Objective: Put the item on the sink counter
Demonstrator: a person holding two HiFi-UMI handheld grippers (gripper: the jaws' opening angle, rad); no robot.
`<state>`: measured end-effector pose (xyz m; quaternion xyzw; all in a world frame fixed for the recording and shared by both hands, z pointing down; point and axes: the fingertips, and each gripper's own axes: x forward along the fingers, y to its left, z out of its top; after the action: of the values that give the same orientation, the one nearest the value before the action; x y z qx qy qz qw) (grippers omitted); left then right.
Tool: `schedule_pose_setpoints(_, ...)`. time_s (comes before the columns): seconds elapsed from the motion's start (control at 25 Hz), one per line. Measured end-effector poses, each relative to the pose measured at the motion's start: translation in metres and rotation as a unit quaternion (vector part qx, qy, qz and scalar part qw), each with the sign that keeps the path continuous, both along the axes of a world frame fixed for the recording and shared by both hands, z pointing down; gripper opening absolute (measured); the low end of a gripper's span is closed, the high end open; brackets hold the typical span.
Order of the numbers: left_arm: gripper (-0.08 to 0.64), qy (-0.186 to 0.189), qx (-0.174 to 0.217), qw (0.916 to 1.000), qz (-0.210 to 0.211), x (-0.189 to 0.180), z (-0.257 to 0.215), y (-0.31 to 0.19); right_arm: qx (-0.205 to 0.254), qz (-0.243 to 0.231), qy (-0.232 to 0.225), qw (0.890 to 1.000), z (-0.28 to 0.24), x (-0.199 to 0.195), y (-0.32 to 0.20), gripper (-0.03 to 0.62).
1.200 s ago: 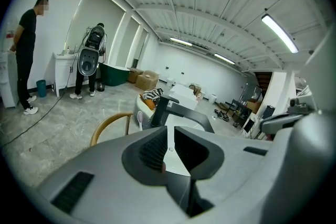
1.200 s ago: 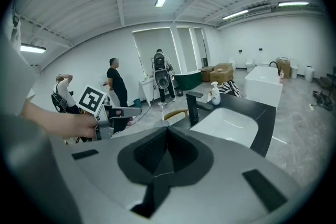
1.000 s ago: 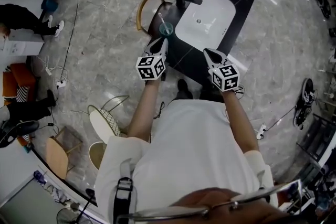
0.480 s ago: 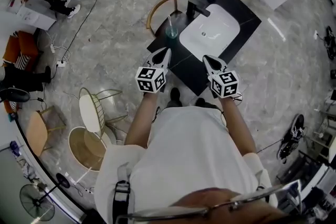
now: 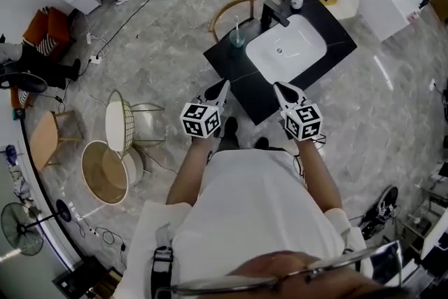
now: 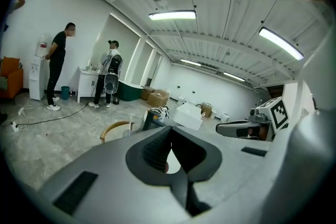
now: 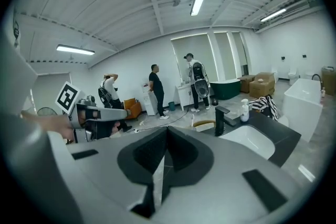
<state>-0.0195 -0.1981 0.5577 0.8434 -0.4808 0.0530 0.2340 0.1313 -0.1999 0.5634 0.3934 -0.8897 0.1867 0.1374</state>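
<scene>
Ahead of the person, sink counter [image 5: 236, 73]: black, white basin inset, apart from both grippers.
Left gripper [image 5: 225, 83]: clenched, empty, aimed counterward.
Right gripper [image 5: 277, 86]: clenched, empty.
Item: probably the cup [image 5: 237, 41], already standing on the counter's corner.

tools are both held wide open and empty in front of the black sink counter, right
Not open. The left tool and the right tool each have their jaws closed together, as the left gripper view and right gripper view show. Both are empty and held in front of the black sink counter.
</scene>
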Motion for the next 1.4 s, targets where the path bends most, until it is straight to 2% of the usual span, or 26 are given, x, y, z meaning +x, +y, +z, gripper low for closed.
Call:
schedule_pose_setpoints(0.36, 0.005, -0.001, 0.009, 0.998, -0.063, 0.003, -0.015, 0.075, 0.017, -0.066, -0.013, 0.998, -0.007, 0.008, 0.048, 0.006)
schedule_pose_setpoints(0.68, 0.005, -0.006, 0.029, 0.9959, -0.085, -0.016, -0.035, 0.105, 0.036, -0.069, -0.015, 0.997, -0.022, 0.002, 0.062, 0.006)
schedule_pose_setpoints(1.16, 0.005, -0.012, 0.057, 0.9969, -0.054, -0.048, -0.059, 0.105, 0.088, -0.048, -0.012, 0.995, -0.058, -0.026, 0.062, 0.006)
schedule_pose_setpoints(1.4, 0.005, -0.001, 0.061, 0.997, -0.048, -0.052, -0.062, 0.103, 0.085, -0.039, -0.015, 0.996, -0.061, -0.034, 0.063, 0.006)
